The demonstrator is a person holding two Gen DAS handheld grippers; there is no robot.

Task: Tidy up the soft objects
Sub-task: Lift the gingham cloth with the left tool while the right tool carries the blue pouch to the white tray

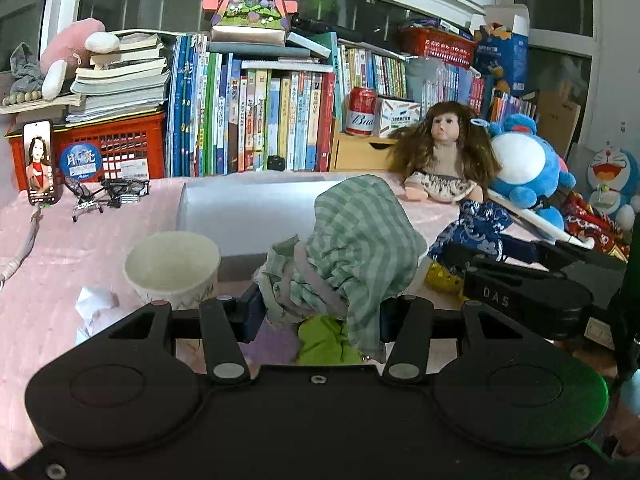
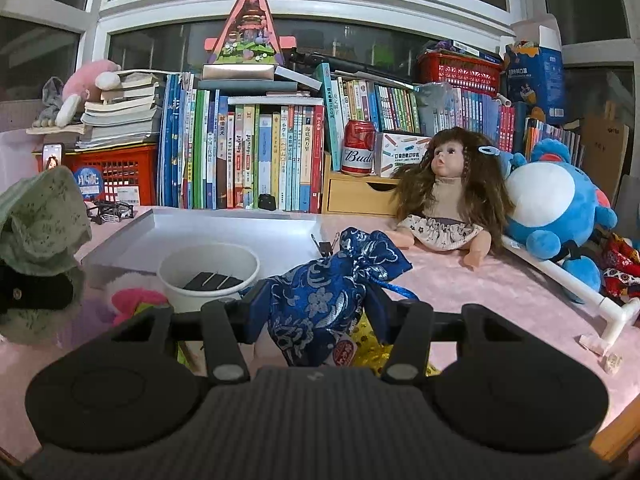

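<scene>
My left gripper (image 1: 320, 312) is shut on a green checked cloth pouch (image 1: 360, 248) and holds it above the pink table, in front of the grey tray (image 1: 248, 208). My right gripper (image 2: 316, 312) is shut on a blue brocade drawstring pouch (image 2: 328, 284), held just right of the white paper cup (image 2: 208, 276). The green pouch shows at the left edge of the right wrist view (image 2: 40, 208). The blue pouch and the right gripper show at the right of the left wrist view (image 1: 480, 224). A lime green cloth (image 1: 328, 340) lies under the left gripper.
A doll (image 2: 444, 196) and a blue plush (image 2: 556, 208) sit at the back right. Books fill the back edge. A beer can (image 2: 358, 148) stands on a small wooden drawer (image 2: 360, 196). Glasses (image 1: 116, 192) and a phone (image 1: 40, 160) are at the back left. A white stick (image 2: 580, 284) lies right.
</scene>
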